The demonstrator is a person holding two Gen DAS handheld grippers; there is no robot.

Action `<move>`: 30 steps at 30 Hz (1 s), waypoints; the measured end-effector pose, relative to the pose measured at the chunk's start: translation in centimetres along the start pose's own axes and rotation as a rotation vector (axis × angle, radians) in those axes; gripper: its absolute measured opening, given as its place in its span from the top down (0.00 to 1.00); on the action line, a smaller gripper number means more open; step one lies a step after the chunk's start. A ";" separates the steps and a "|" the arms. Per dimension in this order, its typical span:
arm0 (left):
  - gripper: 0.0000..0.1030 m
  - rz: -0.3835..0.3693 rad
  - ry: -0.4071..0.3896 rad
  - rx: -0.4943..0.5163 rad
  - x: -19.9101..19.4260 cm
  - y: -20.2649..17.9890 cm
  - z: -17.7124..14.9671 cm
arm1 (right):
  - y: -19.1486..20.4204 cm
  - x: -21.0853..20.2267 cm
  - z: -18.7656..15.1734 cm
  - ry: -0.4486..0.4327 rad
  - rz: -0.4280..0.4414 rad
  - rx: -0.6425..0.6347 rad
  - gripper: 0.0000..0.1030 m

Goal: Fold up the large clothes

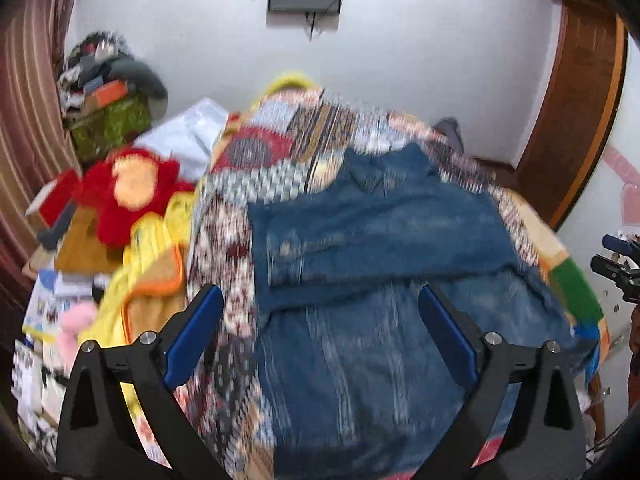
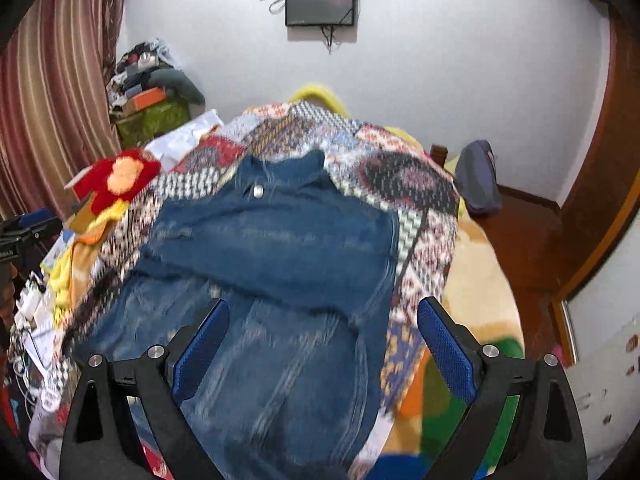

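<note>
A blue denim jacket [image 1: 380, 220] lies spread on a patterned bedspread [image 1: 240, 184], collar at the far end and one sleeve folded across its body. In the right wrist view the denim jacket [image 2: 280, 232] shows the same folded sleeve on the bedspread [image 2: 420, 200]. My left gripper [image 1: 320, 292] hovers above the jacket's near part, open, its blue pads clear of the cloth. My right gripper [image 2: 325, 303] is also open above the near part, holding nothing. Each view catches the other tool at its edge: the right gripper [image 1: 616, 264] and the left gripper [image 2: 28, 232].
A red plush toy [image 1: 128, 188] and a yellow blanket [image 1: 152, 256] lie left of the jacket. A heap of clothes on a green box [image 2: 156, 116] stands by the striped curtain [image 2: 52, 92]. A screen [image 2: 320, 4] hangs on the far wall; a blue bag [image 2: 478, 176] sits right.
</note>
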State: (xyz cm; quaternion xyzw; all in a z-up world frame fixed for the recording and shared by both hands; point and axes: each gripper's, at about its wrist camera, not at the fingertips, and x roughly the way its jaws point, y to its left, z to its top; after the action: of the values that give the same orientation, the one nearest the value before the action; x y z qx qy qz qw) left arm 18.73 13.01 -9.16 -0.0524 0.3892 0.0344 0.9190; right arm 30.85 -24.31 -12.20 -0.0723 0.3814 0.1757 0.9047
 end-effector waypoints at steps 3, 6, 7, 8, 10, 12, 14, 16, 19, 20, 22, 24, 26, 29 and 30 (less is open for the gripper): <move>0.04 0.009 0.068 -0.010 0.9 0.2 -2.7 | 0.2 0.6 -2.7 0.049 0.017 0.029 0.09; 0.04 0.019 0.136 -0.031 1.9 0.9 -5.6 | 0.1 1.2 -5.2 0.106 0.033 0.059 0.09; 0.04 0.022 0.149 -0.039 2.0 1.1 -6.4 | -0.1 1.5 -6.0 0.124 0.035 0.073 0.09; 0.04 0.026 0.165 -0.054 2.3 1.4 -7.2 | -0.4 1.7 -6.5 0.140 0.038 0.087 0.09; 0.04 0.025 0.197 -0.091 2.9 2.1 -8.5 | -1.0 2.1 -7.7 0.174 0.045 0.128 0.09; 0.04 0.021 0.239 -0.148 3.6 3.1 -10.1 | -1.7 2.3 -8.8 0.191 0.045 0.175 0.09; 0.04 0.014 0.275 -0.196 4.4 3.9 -11.3 | -2.6 2.3 -9.6 0.196 0.044 0.216 0.09; 0.04 -0.005 0.336 -0.252 5.5 4.8 -12.8 | -3.2 2.5 -10.5 0.215 0.054 0.254 0.09; 0.04 -0.049 0.390 -0.346 6.6 6.0 -14.5 | -4.0 3.0 -11.5 0.241 0.097 0.322 0.09; 0.05 -0.075 0.394 -0.382 6.8 6.3 -15.0 | -4.1 3.1 -11.7 0.244 0.117 0.339 0.10; 0.12 -0.117 0.399 -0.434 6.9 6.6 -15.8 | -4.3 3.1 -12.0 0.246 0.160 0.363 0.20; 0.25 -0.179 0.394 -0.469 7.0 6.7 -16.2 | -4.4 3.0 -12.1 0.243 0.204 0.387 0.30; 0.42 -0.228 0.388 -0.478 6.8 6.5 -16.3 | -4.5 3.1 -12.1 0.239 0.229 0.411 0.41; 0.52 -0.243 0.386 -0.479 6.8 6.6 -16.4 | -4.5 3.4 -12.3 0.235 0.231 0.435 0.57; 0.55 -0.237 0.385 -0.474 6.7 6.5 -16.4 | -4.6 3.3 -12.3 0.228 0.234 0.442 0.61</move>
State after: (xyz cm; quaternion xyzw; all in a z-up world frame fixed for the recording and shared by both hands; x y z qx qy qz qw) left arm 11.07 17.63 -25.78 -0.3153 0.5281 0.0061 0.7884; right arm 26.52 -30.94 -23.19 0.1520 0.5157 0.1822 0.8233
